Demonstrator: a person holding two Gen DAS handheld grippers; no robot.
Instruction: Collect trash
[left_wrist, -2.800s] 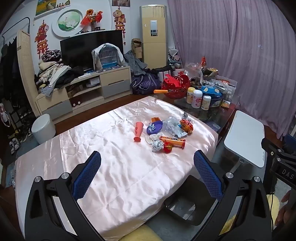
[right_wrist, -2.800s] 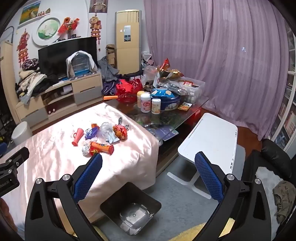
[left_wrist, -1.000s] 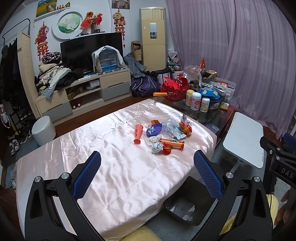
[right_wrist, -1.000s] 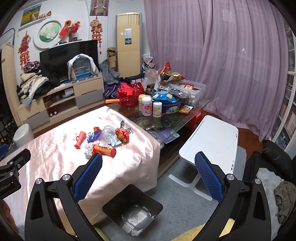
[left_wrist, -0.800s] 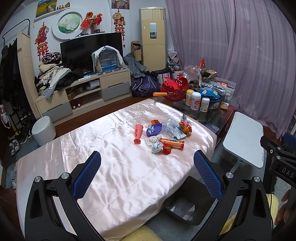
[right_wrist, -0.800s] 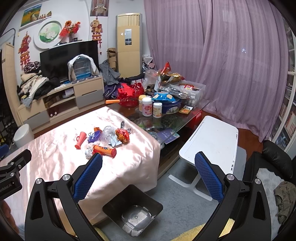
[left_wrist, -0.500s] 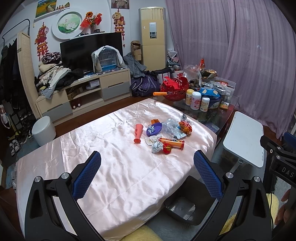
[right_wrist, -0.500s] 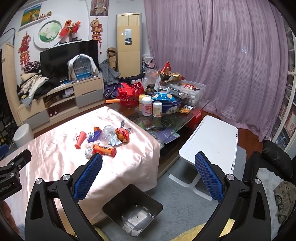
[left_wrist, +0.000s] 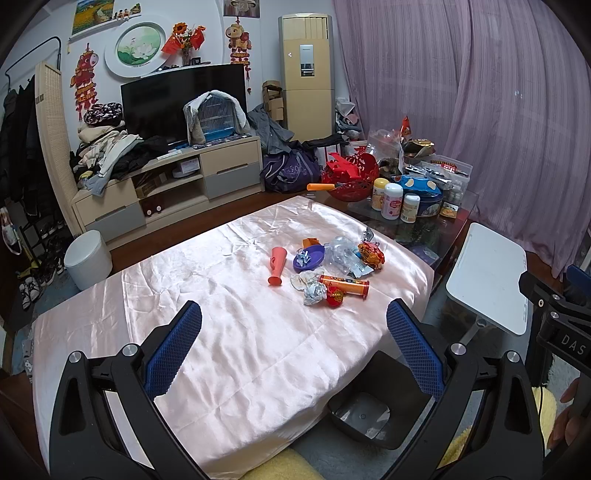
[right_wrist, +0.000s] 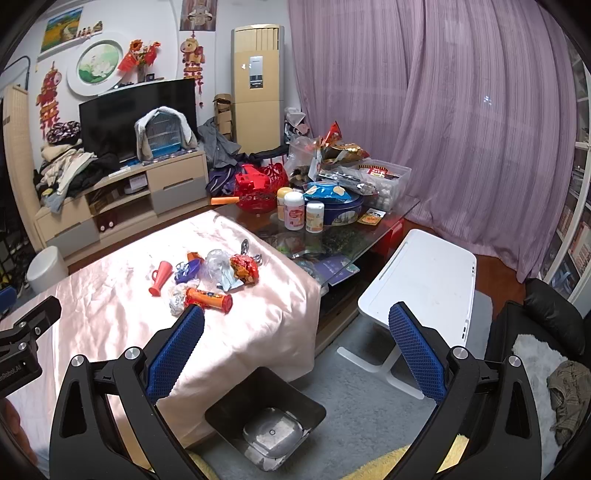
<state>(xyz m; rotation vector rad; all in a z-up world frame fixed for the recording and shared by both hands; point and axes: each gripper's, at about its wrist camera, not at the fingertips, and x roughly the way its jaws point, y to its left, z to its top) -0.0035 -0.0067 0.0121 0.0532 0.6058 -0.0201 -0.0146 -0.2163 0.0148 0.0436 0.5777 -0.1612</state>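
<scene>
Hidden: the black bin is partly cut off by the bench edge in the left view; its inner base shows only in the right view.
Hard to make out: the clear wrapper and crumpled foil blur into the trash pile.
Trash: red cone, purple dish, orange tube, all on the bench's far right part.
Left tongs: spread wide, empty, above the bench.
Right tongs: spread wide, empty, above the bin.
Change: nothing has shifted since half a second ago; both tongs remain as they were.
</scene>
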